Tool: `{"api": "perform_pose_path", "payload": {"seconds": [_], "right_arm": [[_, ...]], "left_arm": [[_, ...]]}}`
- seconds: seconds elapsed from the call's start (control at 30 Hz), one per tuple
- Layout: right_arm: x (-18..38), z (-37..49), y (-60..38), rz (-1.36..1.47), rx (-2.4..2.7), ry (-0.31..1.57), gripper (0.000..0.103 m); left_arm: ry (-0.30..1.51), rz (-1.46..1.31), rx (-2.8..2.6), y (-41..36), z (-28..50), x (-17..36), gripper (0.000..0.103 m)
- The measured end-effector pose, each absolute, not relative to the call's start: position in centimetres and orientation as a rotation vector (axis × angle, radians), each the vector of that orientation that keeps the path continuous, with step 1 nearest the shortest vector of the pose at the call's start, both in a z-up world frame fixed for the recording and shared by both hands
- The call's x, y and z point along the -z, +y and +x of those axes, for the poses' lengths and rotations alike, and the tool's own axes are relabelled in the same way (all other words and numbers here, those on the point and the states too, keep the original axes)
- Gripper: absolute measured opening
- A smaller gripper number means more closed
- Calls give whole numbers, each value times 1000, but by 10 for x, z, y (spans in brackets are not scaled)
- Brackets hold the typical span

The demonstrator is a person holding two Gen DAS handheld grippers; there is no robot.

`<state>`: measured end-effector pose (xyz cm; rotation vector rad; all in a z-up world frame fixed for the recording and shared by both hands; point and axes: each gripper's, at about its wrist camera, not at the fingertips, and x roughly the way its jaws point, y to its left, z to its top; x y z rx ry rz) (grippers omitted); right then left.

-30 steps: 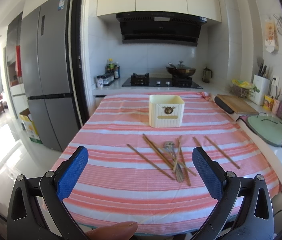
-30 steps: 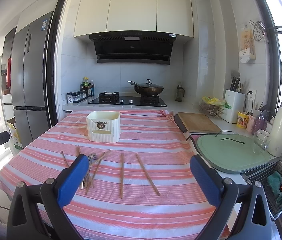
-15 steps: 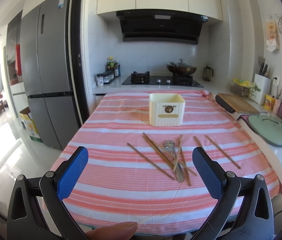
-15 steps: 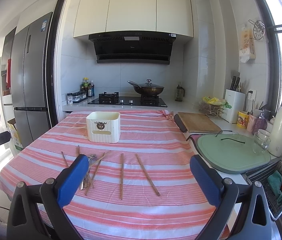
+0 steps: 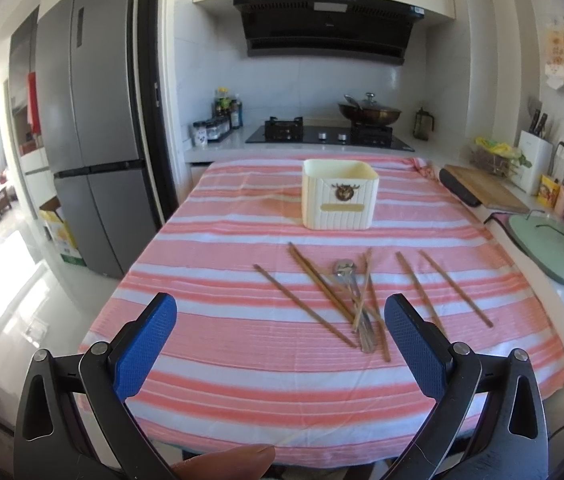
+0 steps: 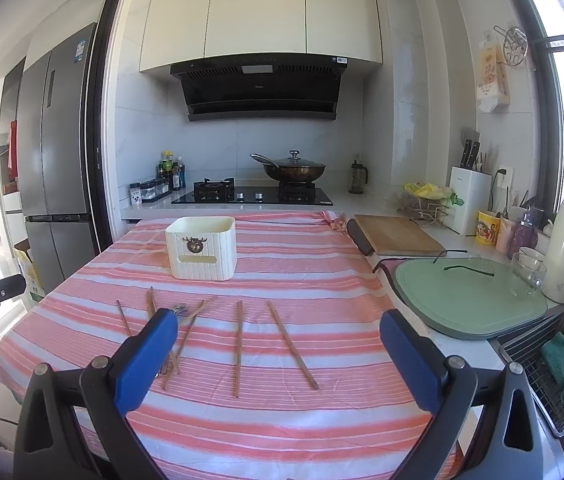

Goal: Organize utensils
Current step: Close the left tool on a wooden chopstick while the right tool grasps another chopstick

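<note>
Right gripper: spread wide, nothing held | two loose chopsticks lain ahead between its fingers, long axes near-to-far | left gripper: wide, tangled pile at right | cream holder far.

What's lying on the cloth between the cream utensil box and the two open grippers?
Loose wooden chopsticks and a metal spoon, seen in both wrist views.

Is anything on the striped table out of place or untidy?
Yes. Wooden chopsticks lie scattered and crossed over a metal spoon on the tablecloth, not in the cream utensil box behind them.
</note>
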<state>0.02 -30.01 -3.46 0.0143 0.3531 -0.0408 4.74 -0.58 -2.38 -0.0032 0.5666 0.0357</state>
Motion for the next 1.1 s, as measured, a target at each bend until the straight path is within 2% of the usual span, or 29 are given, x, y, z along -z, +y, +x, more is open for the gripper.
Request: {"api": "perform_pose_path", "payload": {"seconds": [0.33,0.57,0.83,1.1], "right_arm": [[57,25,-314,28,51,404,103],[79,51,-323,27,61,463,103],[100,76,-335,42,71,543,103],[108,108,-352,45,100,580,103]], "left_arm": [[732,-28,-59,-7,93,71,103],[846,-37,-83,-11,152,111,103],[967,-213,-140,1,229,167,103],[1044,-105,-193,-14,243,203,103]]}}
